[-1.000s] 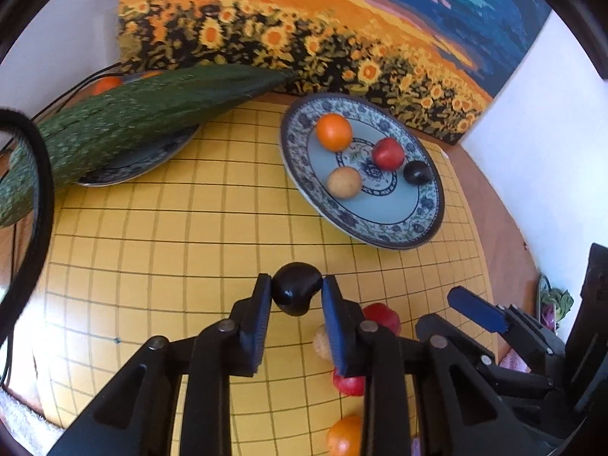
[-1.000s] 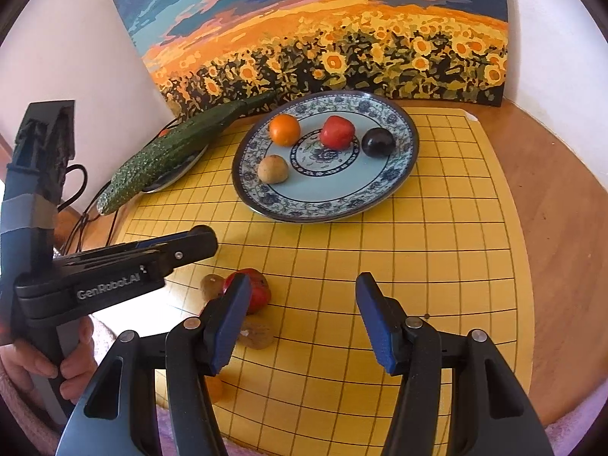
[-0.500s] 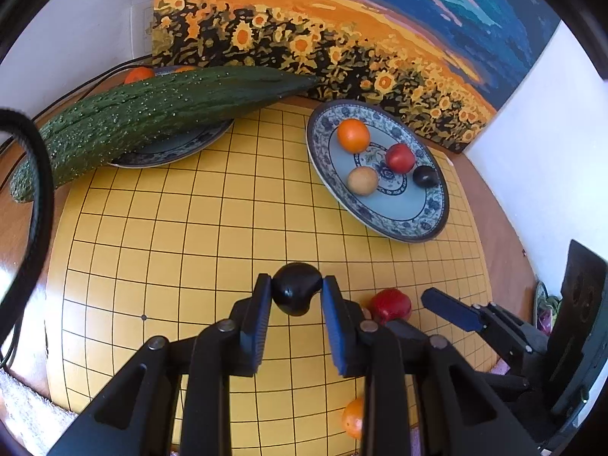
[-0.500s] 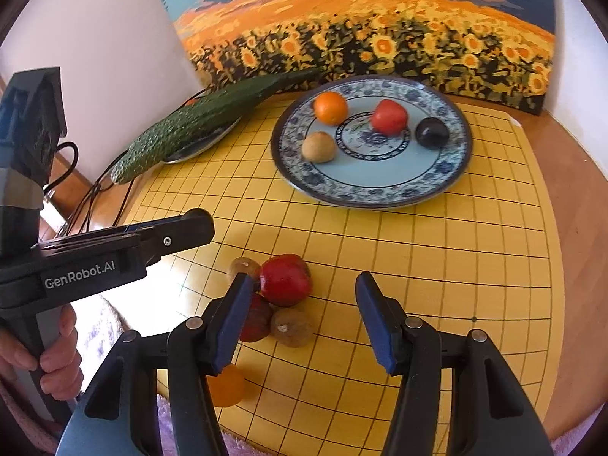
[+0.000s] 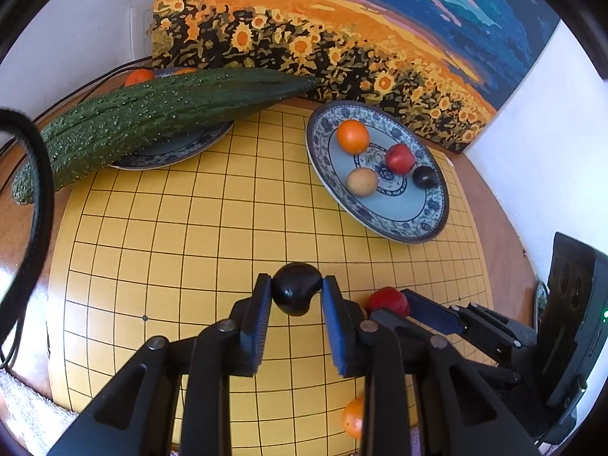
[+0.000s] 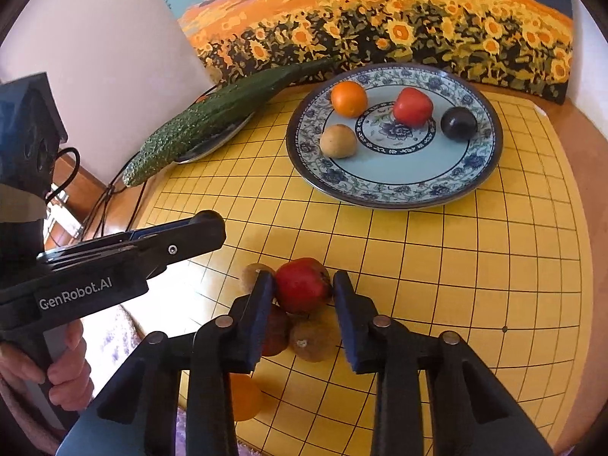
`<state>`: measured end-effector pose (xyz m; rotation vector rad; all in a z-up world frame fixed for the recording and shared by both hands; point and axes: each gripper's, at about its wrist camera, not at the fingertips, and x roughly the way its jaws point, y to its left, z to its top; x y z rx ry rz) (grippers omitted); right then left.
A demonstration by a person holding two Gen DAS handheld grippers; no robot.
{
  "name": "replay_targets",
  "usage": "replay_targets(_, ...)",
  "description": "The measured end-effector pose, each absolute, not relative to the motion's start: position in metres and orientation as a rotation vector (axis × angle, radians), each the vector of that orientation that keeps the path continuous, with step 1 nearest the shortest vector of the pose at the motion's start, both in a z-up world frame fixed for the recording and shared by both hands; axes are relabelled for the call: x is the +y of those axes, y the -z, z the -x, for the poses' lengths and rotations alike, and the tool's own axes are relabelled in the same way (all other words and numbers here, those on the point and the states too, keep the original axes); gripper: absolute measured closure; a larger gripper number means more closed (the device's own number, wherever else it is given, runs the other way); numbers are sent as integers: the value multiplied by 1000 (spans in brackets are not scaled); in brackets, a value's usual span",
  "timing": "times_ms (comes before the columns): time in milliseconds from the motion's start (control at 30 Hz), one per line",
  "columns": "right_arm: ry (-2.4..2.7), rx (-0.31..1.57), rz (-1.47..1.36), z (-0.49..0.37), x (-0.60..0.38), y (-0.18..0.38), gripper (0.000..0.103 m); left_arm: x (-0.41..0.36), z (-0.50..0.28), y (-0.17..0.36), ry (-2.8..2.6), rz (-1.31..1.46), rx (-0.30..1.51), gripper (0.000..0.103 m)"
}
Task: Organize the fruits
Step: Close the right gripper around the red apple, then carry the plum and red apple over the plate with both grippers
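Note:
My left gripper (image 5: 297, 285) is shut on a dark plum (image 5: 296, 293), held above the yellow grid board (image 5: 190, 247). My right gripper (image 6: 304, 285) is closing its jaws, and both pads touch the sides of a red fruit (image 6: 302, 285) on top of a small pile at the board's near left. Around it lie a brown fruit (image 6: 313, 342), another tan fruit (image 6: 251, 274) and an orange (image 6: 245, 399). The blue patterned plate (image 6: 380, 199) holds an orange (image 6: 349, 98), a red fruit (image 6: 412, 106), a dark plum (image 6: 458, 123) and a tan fruit (image 6: 338, 141).
A long green cucumber (image 5: 152, 121) lies across a second plate (image 5: 171, 154) at the back left, with orange fruit behind it. A sunflower painting (image 6: 380, 19) leans on the wall. Cables (image 6: 106, 205) hang off the table's left edge. A hand (image 6: 64, 372) grips the left tool's handle.
The right gripper moved left and down over the pile and narrowed its jaws onto the red fruit. The left gripper keeps the dark plum and has shifted only slightly.

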<state>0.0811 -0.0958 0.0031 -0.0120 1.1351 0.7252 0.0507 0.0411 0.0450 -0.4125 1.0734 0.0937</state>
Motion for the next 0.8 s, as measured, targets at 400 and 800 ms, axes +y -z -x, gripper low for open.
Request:
replay_targets(400, -691, 1095, -2, -82, -105, -15, 70, 37, -49, -50, -86, 399, 1076, 75)
replay_targets(800, -664, 1067, -21, -82, -115, -23, 70, 34, -51, -55, -69, 386, 1067, 75)
